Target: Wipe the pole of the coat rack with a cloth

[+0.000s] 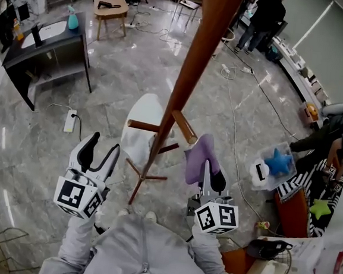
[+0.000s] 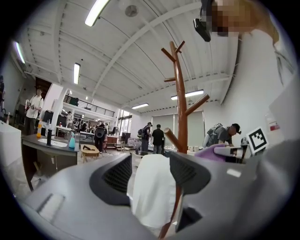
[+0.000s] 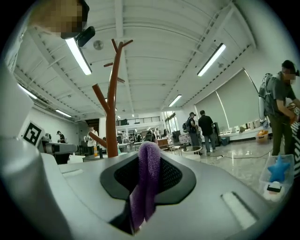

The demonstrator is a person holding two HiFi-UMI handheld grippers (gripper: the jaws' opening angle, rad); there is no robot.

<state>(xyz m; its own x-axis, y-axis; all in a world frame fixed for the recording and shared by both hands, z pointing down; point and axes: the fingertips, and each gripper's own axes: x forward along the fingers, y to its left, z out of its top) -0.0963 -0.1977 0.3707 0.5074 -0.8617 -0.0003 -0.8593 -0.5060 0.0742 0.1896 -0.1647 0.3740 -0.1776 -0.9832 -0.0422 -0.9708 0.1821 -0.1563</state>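
On glossy grey floor [image 1: 123, 69] (cables [image 1: 232, 128]), coat rack [image 1: 193, 64]; right gripper [image 1: 208, 171] tight on cloth [image 1: 198, 156], left gripper [image 1: 105, 144] agape.

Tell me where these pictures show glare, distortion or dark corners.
Head view: the glossy floor carries pale streaks of glare, and the pole leans across the frame. Left gripper view: the fisheye curves the ceiling, and the corners are black. Right gripper view: the same curving; the purple cloth looks sharp.

The brown wooden coat-rack pole [image 1: 193, 64] slants from the top centre of the frame down to splayed feet at mid-frame. The fuzzy purple cloth [image 1: 200, 160], pinched in the right tool [image 1: 211, 177], stands just right of it.
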